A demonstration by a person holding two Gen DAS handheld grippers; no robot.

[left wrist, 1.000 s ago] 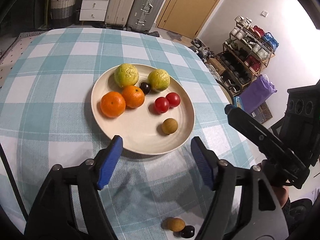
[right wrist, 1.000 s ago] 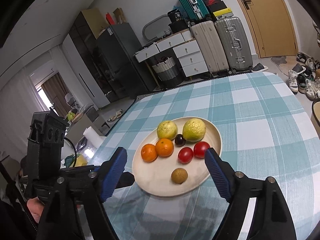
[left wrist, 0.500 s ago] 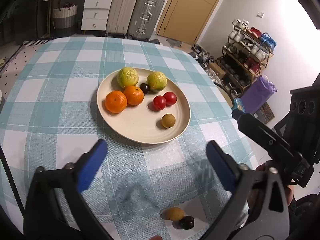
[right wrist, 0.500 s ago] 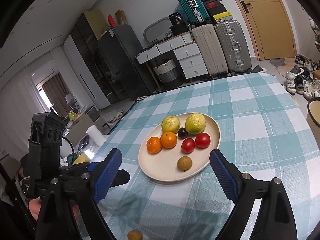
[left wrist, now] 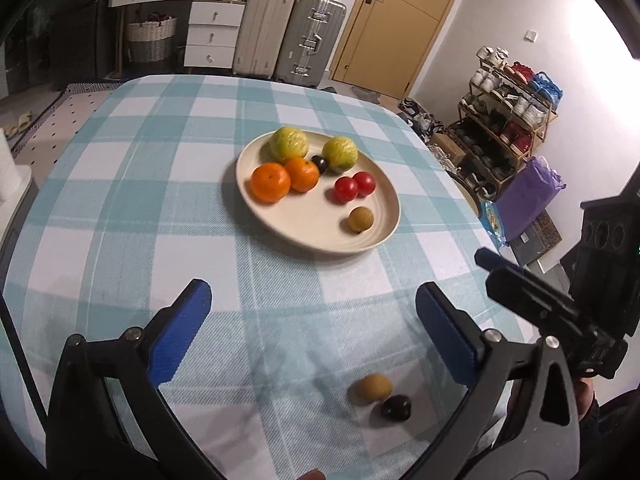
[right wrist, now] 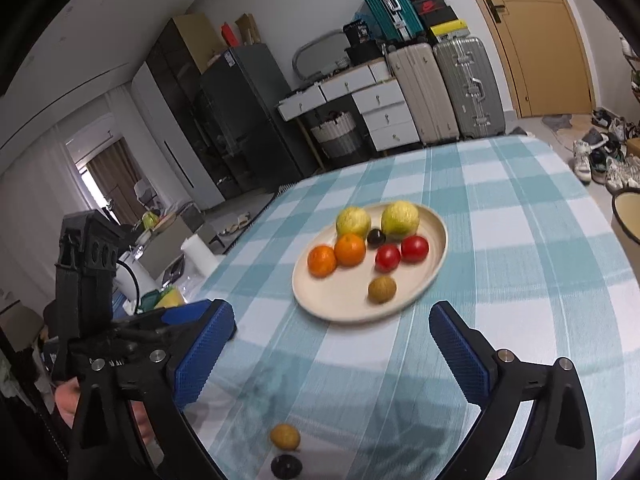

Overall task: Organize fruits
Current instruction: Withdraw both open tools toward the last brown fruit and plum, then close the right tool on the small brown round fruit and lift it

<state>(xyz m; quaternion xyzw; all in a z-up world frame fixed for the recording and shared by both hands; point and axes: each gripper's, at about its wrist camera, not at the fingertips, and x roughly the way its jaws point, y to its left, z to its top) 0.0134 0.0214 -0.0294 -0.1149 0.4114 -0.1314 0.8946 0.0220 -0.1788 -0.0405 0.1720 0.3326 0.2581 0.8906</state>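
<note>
Our left gripper (left wrist: 308, 312) hangs spread wide, nothing in it. Plate (left wrist: 304, 224) carries eight fruits, paired by kind. Brown fruit (left wrist: 370, 388) and dark fruit (left wrist: 396, 407) remain on the cloth. Our right gripper (right wrist: 332, 344) is opening, empty.

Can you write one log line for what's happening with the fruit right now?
plate: seven fruits | table: brown fruit, dark fruit | left gripper: open, empty | right gripper: opening, empty

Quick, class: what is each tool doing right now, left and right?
Left tool: open, holding nothing.
Right tool: jaws opening, nothing between them.
</note>
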